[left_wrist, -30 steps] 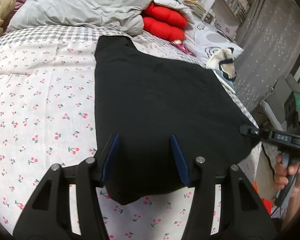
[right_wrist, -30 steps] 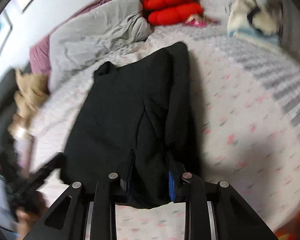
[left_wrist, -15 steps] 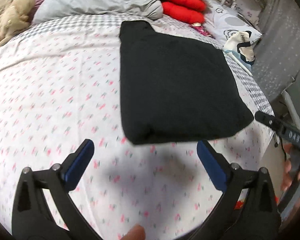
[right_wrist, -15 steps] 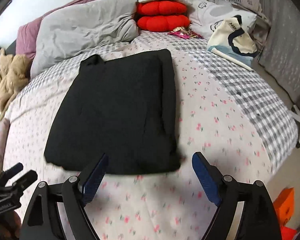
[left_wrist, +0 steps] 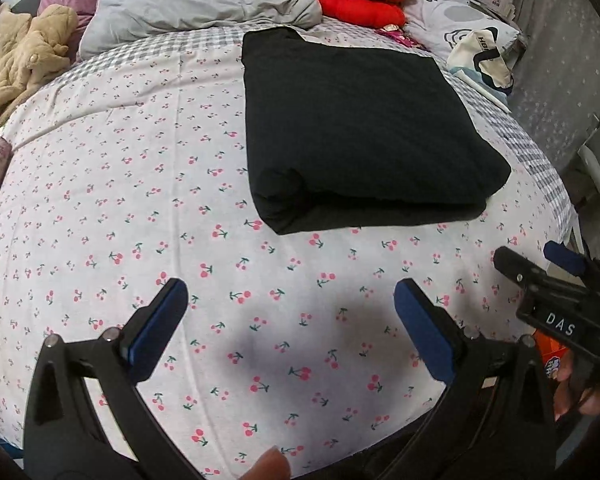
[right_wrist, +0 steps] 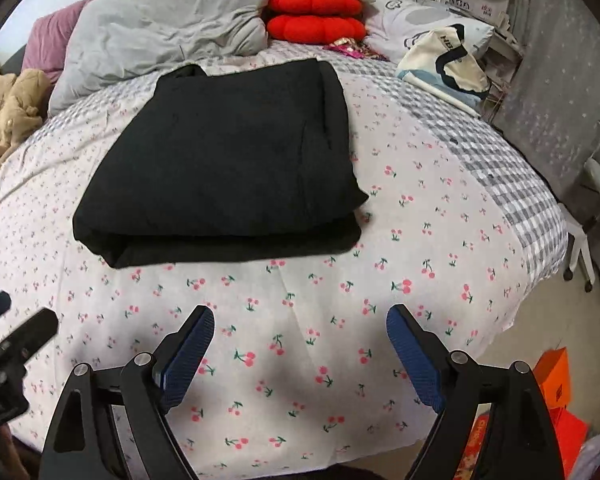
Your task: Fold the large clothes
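Note:
A black garment (left_wrist: 352, 132) lies folded into a thick rectangle on the cherry-print bedsheet (left_wrist: 120, 208); it also shows in the right wrist view (right_wrist: 228, 164). My left gripper (left_wrist: 290, 312) is open and empty, held above the sheet well short of the garment's near edge. My right gripper (right_wrist: 300, 340) is open and empty, also back from the near edge. The right gripper shows at the right edge of the left wrist view (left_wrist: 556, 280). The left gripper shows at the left edge of the right wrist view (right_wrist: 8, 328).
A grey duvet (right_wrist: 160, 28), red cushions (right_wrist: 316, 16) and a white pillow (right_wrist: 412, 16) lie at the bed's head. A white tote bag (right_wrist: 444, 64) sits at the right, a tan plush (right_wrist: 8, 116) at the left. Orange boxes (right_wrist: 556, 380) are on the floor.
Both grippers let go of the black garment, opened wide and pulled back toward the near side of the bed. The garment now lies folded and still.

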